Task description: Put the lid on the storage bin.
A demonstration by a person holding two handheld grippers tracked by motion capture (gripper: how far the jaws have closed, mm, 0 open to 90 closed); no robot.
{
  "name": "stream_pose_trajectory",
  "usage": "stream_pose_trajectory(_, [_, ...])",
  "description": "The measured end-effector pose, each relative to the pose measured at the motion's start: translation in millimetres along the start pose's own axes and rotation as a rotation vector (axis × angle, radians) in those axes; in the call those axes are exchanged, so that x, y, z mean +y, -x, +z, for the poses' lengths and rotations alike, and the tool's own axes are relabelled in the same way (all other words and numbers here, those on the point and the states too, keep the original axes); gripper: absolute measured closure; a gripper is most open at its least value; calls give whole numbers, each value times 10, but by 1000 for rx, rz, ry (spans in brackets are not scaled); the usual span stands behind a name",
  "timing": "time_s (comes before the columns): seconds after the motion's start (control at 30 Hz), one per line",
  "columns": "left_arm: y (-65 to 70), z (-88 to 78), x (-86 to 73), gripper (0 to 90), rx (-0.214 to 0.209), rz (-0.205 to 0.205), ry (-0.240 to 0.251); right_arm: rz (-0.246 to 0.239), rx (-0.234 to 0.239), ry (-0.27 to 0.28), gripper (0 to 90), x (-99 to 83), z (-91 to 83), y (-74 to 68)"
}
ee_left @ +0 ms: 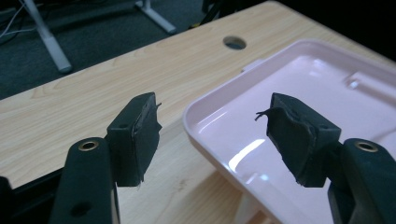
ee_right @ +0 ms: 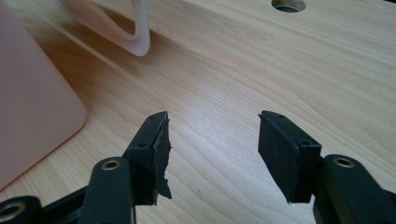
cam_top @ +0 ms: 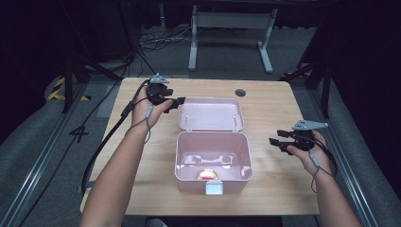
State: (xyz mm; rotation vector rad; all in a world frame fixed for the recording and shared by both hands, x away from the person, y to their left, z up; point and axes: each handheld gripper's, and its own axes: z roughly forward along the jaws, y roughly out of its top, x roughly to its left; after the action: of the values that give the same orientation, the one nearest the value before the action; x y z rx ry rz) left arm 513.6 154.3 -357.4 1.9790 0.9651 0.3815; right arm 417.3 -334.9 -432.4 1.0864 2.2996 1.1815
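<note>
At the table's (cam_top: 142,198) middle sits an open pink box (cam_top: 213,161), lid (cam_top: 211,114) flat behind; a small yellow-red item (cam_top: 208,174) inside is unclear. Left gripper (cam_top: 171,101) and right gripper (cam_top: 280,140) flank it, jaws apart, empty.

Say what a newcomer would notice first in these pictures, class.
The open pink box at the middle of the wooden table, its lid laid flat behind it. A small round thing lies inside near the front wall. An open gripper is held at each side: the left gripper by the lid, the right gripper beside the box.
</note>
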Motion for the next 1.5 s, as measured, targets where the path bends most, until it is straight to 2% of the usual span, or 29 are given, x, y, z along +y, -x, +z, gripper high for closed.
stream_pose_trajectory(0.03, [-9,41,2,345,-1,7,-9,0,0,0,443,0,0,0])
stream_pose_trajectory(0.1, [-37,131,1,345,-26,-8,-12,-5,-1,1,443,-5,-5,-13])
stream_pose_trajectory(0.2, [-84,244,5,343,-24,9,-36,-10,-2,1,442,-18,-11,-27])
stream_pose_trajectory(0.43, [-155,484,-42,334,-82,-36,-86,-13,3,-8,437,-37,-12,-52])
stream_pose_trajectory(0.57, [-161,567,-85,338,-124,-75,-105,-21,7,-5,436,-48,-23,-73])
stream_pose_trajectory(0.67, [-176,622,-121,336,-139,-78,-129,-14,4,1,433,-51,-39,-74])
stream_pose_trajectory(0.73, [-169,660,-147,338,-172,-96,-136,-10,4,4,432,-52,-47,-74])
stream_pose_trajectory(0.8, [-167,677,-166,359,-186,-98,-145,-10,6,7,432,-54,-55,-79])
stream_pose_trajectory(0.97, [-200,697,-211,348,-207,-156,-144,-9,7,11,432,-55,-62,-87])
stream_pose_trajectory(1.07, [-210,703,-231,349,-217,-172,-144,-4,11,15,431,-53,-64,-87])
stream_pose_trajectory(1.2, [-224,724,-258,349,-258,-192,-146,-3,11,11,430,-54,-58,-89])
stream_pose_trajectory(1.33, [-210,714,-254,373,-262,-211,-157,-3,13,12,430,-53,-52,-91])
stream_pose_trajectory(1.5, [-196,690,-229,460,-230,-256,-160,0,13,14,431,-53,-53,-93])
